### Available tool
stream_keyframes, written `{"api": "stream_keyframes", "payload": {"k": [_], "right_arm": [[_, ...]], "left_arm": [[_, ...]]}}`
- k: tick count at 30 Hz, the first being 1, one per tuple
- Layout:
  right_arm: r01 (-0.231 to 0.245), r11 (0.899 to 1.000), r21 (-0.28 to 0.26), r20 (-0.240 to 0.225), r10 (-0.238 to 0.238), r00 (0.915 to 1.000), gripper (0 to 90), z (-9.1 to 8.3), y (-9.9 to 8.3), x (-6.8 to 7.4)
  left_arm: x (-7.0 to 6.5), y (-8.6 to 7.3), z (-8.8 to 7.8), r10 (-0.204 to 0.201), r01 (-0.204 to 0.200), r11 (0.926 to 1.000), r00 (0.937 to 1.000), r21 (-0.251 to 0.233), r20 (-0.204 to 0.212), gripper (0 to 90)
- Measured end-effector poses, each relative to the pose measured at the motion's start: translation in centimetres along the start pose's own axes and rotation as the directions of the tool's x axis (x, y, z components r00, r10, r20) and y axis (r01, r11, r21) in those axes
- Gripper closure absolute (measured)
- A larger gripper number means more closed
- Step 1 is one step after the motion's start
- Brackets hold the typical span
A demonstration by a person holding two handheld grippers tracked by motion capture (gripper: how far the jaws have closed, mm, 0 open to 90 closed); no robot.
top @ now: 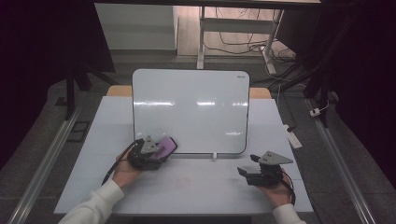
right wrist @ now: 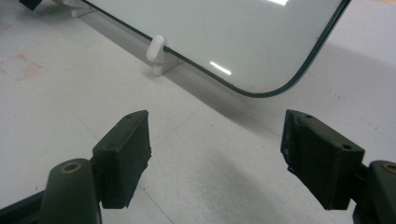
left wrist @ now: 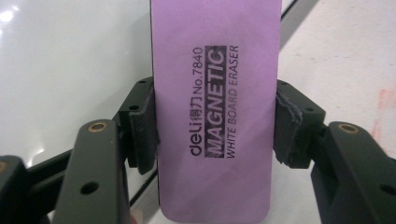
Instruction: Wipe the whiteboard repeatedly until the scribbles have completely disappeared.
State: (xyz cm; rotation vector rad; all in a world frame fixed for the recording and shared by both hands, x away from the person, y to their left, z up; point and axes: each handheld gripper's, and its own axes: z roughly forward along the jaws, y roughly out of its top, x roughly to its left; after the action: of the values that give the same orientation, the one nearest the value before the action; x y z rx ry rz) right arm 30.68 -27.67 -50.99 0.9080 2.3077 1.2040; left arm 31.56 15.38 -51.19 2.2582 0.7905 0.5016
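While the left gripper [left wrist: 215,126] clamps its black padded jaws on the long sides of a flat purple eraser [left wrist: 215,112], the eraser's long axis runs straight ahead of the jaws, over the lower left corner of the glossy, round-cornered whiteboard [top: 190,109]; whether it touches the board is hard to tell. A small white clip [right wrist: 157,53] holds the board's bottom edge. The right gripper [right wrist: 215,154] hovers empty, jaws spread, above the matte white table [top: 205,189].

Dim room, grey floor [top: 42,140], cables [top: 243,46] behind.
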Motion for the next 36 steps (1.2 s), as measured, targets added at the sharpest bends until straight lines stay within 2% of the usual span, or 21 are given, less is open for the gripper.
{"api": "stream_keyframes", "payload": {"k": [3, 5, 7, 9, 11, 14, 18, 22, 24, 27, 33, 36], "right_arm": [[0.001, 1.000, 0.000, 0.000, -0.001, 1.0000, 23.5, 0.0, 0.0, 0.0], [0.000, 1.000, -0.001, 0.002, 0.000, 1.0000, 23.5, 0.0, 0.0, 0.0], [-0.001, 1.000, -0.002, 0.002, 0.001, 1.0000, 23.5, -0.1, 0.0, 0.0], [0.000, 1.000, -0.003, 0.003, 0.000, 1.0000, 23.5, -0.1, 0.0, 0.0], [-0.002, 1.000, -0.003, 0.003, 0.002, 1.0000, 23.5, -0.1, 0.0, -0.1], [-0.001, 1.000, -0.001, 0.002, 0.001, 1.0000, 23.5, -0.1, 0.0, -0.1], [0.000, 1.000, 0.001, 0.003, 0.000, 1.0000, 23.5, 0.0, 0.0, 0.0], [0.000, 1.000, 0.003, 0.004, 0.000, 1.0000, 23.5, 0.0, -0.1, -0.1], [-0.001, 1.000, 0.005, 0.004, 0.001, 1.0000, 23.5, 0.0, -0.1, -0.1], [0.000, 1.000, 0.005, 0.003, 0.000, 1.0000, 23.5, 0.0, -0.1, -0.1], [0.001, 1.000, 0.000, 0.004, -0.001, 1.0000, 23.5, -0.1, -0.1, -0.1], [-0.001, 1.000, -0.005, 0.005, 0.001, 1.0000, 23.5, -0.1, 0.0, -0.1]], "left_arm": [[-0.2, 0.1, 0.1, 0.020, -0.020, 0.9998, 0.9998, 0.010, 0.000, 40.7], [0.0, 0.2, 0.0, 0.018, -0.018, 0.9998, 0.9998, 0.010, 0.009, 40.7], [0.6, 0.2, -0.5, 0.005, -0.005, 1.0000, 1.0000, -0.001, -0.005, 40.7], [1.6, 0.2, -1.2, -0.021, 0.021, 0.9996, 0.9991, -0.021, -0.037, 40.7], [2.9, 0.3, -2.1, -0.064, 0.061, 0.9970, 0.9957, -0.049, -0.067, 40.7], [4.7, 0.7, -3.4, -0.116, 0.106, 0.9901, 0.9864, -0.091, -0.116, 40.7], [6.5, 1.6, -4.5, -0.159, 0.138, 0.9813, 0.9750, -0.133, -0.156, 40.8], [7.4, 2.8, -4.8, -0.174, 0.147, 0.9763, 0.9696, -0.159, -0.172, 40.8], [7.5, 3.3, -4.6, -0.172, 0.146, 0.9769, 0.9695, -0.156, -0.174, 40.8], [6.8, 3.7, -4.1, -0.141, 0.117, 0.9832, 0.9732, -0.140, -0.181, 40.8], [4.8, 3.4, -2.9, -0.091, 0.078, 0.9921, 0.9871, -0.099, -0.132, 40.7], [4.3, 3.2, -3.3, -0.090, 0.077, 0.9899, 0.9902, -0.119, -0.107, 40.8]]}}
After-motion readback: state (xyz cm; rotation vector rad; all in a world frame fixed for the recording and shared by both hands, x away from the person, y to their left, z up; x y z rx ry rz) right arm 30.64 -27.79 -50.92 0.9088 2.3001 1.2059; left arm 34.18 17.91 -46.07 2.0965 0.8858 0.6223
